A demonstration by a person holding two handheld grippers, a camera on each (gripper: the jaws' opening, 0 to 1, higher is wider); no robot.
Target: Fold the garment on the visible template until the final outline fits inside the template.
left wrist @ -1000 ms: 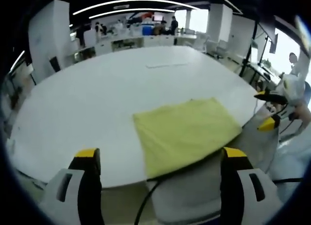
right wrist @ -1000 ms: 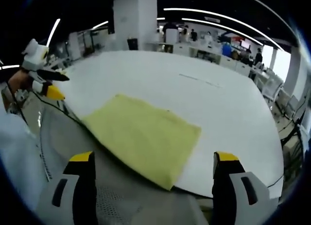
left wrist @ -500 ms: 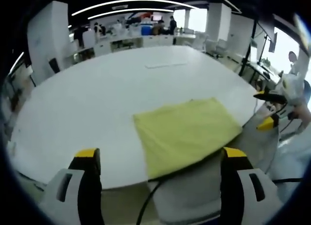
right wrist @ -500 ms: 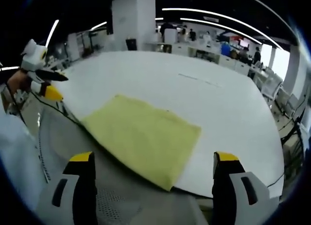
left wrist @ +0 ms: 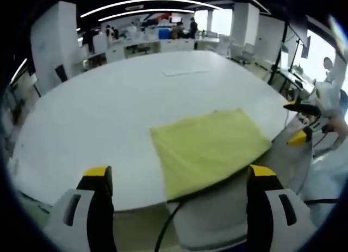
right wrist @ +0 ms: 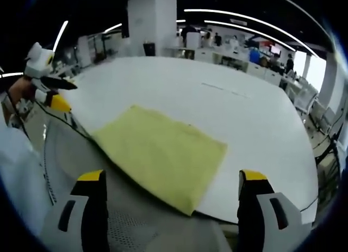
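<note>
Hovering off the table's near edge, the left gripper (left wrist: pixel 176 181) had its jaws spread wide and empty, and the right gripper (right wrist: pixel 171 184) was spread and empty too. Beyond them a folded yellow cloth (left wrist: pixel 209 148) lay flat at the edge of the white table (left wrist: pixel 125 99), one side just over the rim. Farther off stood desks and a white pillar (right wrist: pixel 151 23).
</note>
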